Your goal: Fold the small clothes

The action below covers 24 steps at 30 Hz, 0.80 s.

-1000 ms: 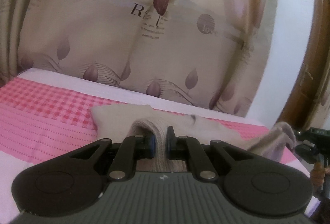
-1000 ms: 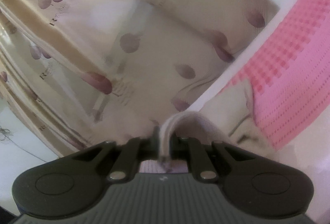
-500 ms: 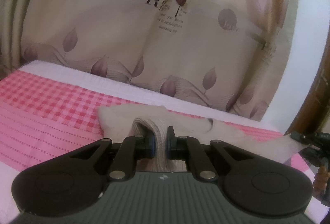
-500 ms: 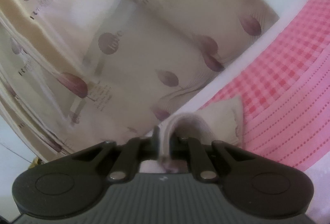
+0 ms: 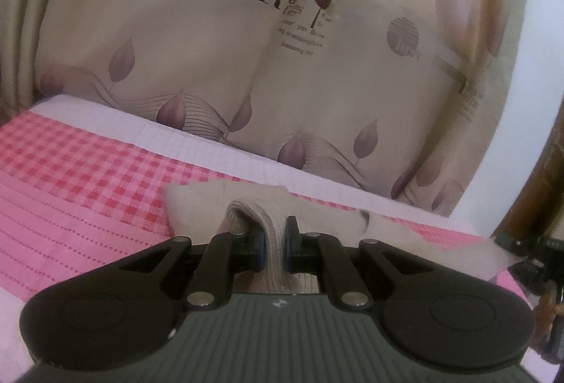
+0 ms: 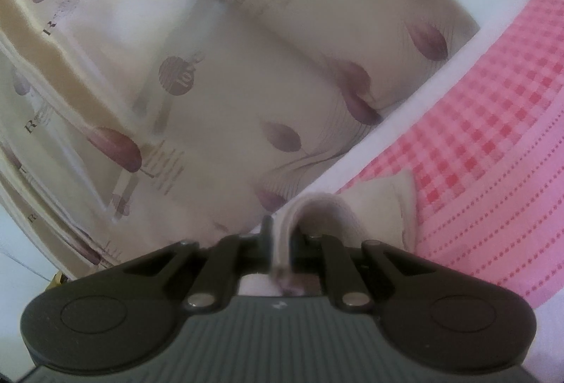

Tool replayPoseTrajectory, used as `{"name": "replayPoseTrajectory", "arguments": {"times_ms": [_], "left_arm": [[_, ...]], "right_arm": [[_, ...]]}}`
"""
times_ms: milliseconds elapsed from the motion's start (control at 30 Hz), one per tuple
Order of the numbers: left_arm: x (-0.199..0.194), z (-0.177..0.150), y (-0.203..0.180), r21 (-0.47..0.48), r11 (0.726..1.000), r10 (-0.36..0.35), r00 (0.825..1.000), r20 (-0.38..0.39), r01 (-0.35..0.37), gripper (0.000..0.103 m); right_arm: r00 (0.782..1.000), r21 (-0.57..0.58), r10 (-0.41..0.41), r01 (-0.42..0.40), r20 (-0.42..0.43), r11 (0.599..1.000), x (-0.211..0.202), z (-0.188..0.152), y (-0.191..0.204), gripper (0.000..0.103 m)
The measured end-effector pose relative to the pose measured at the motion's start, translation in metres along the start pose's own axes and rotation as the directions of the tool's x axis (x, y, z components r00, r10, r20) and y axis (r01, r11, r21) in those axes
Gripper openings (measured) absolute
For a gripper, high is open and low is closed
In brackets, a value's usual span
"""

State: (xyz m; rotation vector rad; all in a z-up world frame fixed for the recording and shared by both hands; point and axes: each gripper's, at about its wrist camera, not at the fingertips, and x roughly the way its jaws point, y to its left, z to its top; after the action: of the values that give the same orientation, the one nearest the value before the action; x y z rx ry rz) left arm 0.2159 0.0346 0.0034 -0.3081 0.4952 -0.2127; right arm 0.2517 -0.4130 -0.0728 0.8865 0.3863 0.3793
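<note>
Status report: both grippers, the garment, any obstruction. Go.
Left gripper shut on beige garment. Right gripper shut on same garment. Garment lies partly on pink bedspread. Nothing blocking.

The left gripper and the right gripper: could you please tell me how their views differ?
The left gripper looks level over the pink bedspread; the right gripper is rolled, its picture tilted. The left pinches a thick beige garment fold, the right a thinner band. Both are shut on it.
</note>
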Motion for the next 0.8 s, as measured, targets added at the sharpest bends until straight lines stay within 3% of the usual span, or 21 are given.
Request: {"name": "replayPoseTrajectory", "arguments": {"times_ms": [633, 733, 800], "left_arm": [[0.072, 0.0, 0.021, -0.078, 0.995, 0.052, 0.995, -0.08, -0.058, 0.014], [0.082, 0.001, 0.027, -0.104, 0.993, 0.048, 0.995, -0.088, -0.057, 0.02], [0.085, 0.002, 0.031, -0.132, 0.99, 0.044, 0.996, -0.078, -0.054, 0.037]], "right_arm": [[0.994, 0.11, -0.102, 0.105, -0.035, 0.988, 0.07, 0.002, -0.053, 0.01], [0.995, 0.197, -0.094, 0.097, -0.026, 0.976, 0.075, 0.002, -0.066, 0.011], [0.998, 0.258, -0.063, 0.063, -0.009, 0.964, 0.076, 0.002, -0.074, 0.012]]}}
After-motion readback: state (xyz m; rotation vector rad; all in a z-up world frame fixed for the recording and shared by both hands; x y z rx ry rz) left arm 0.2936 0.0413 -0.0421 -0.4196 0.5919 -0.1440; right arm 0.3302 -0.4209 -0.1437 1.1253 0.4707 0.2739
